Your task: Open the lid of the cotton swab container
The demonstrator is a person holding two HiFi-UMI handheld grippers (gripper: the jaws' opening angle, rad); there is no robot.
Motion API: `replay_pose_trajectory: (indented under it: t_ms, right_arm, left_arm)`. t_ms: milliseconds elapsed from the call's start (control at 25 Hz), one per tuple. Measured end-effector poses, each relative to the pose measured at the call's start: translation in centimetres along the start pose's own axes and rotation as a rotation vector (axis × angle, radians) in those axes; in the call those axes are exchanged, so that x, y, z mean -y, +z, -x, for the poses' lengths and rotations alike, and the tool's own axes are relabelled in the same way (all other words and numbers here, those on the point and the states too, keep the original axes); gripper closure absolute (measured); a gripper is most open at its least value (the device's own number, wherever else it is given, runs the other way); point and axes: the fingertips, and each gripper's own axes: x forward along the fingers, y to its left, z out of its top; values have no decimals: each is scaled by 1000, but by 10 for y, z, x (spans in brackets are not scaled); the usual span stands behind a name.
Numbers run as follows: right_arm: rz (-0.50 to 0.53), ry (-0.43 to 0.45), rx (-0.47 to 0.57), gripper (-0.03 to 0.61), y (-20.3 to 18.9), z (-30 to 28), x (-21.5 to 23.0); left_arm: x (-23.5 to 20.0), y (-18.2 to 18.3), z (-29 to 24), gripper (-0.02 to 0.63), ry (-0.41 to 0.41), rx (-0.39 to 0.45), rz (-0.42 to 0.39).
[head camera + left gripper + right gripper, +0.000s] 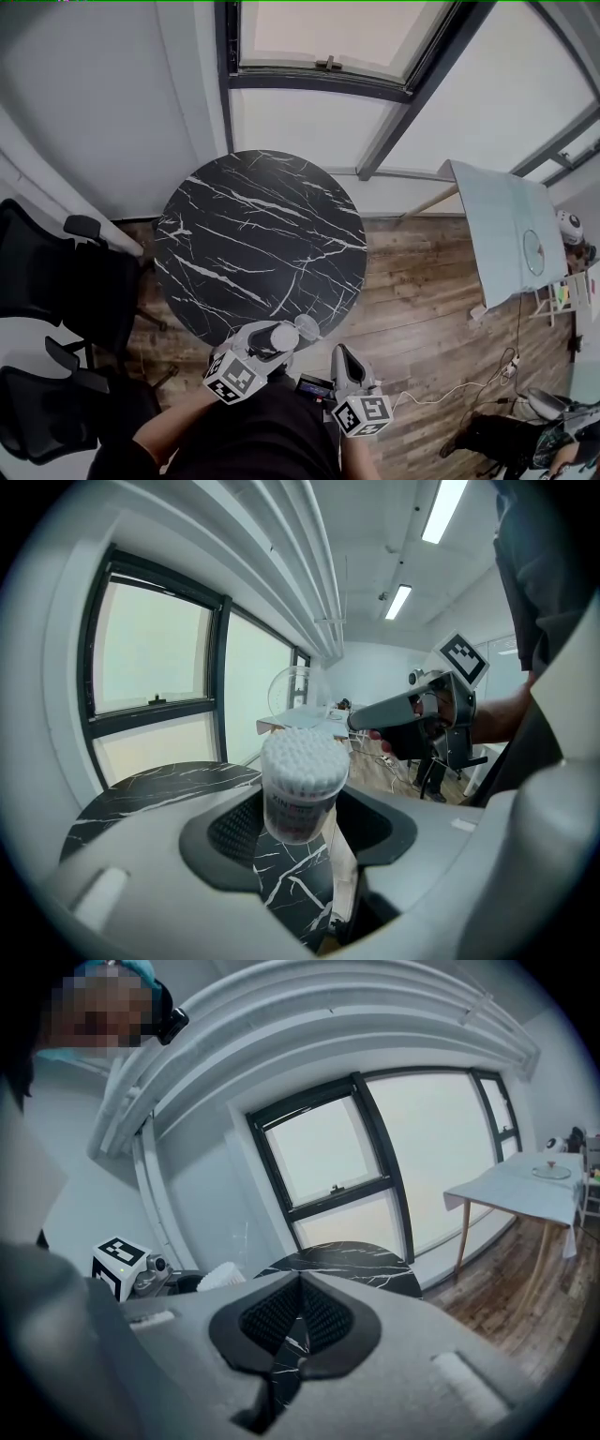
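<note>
The left gripper (277,343) clamps the cotton swab container (302,780) upright above the near edge of the black marble table (253,234), swab tips bare; the right gripper (339,352), jaws closed, pinches the clear lid (293,688), held free just beside the container

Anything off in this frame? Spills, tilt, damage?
Nothing spilled or damaged. The cotton swab container is held in the left tongs, with the swabs exposed and all inside. Its clear lid is already off the top, just beside it. The right tongs are shut on nothing.
</note>
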Motion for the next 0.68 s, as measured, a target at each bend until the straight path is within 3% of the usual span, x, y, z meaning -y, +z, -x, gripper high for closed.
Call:
replay_pose_trajectory:
  t_ms: [680]
  right_arm:
    - [13, -7, -2, 580, -1, 2, 3]
  left_arm:
    - [5, -3, -4, 364, -19, -9, -2]
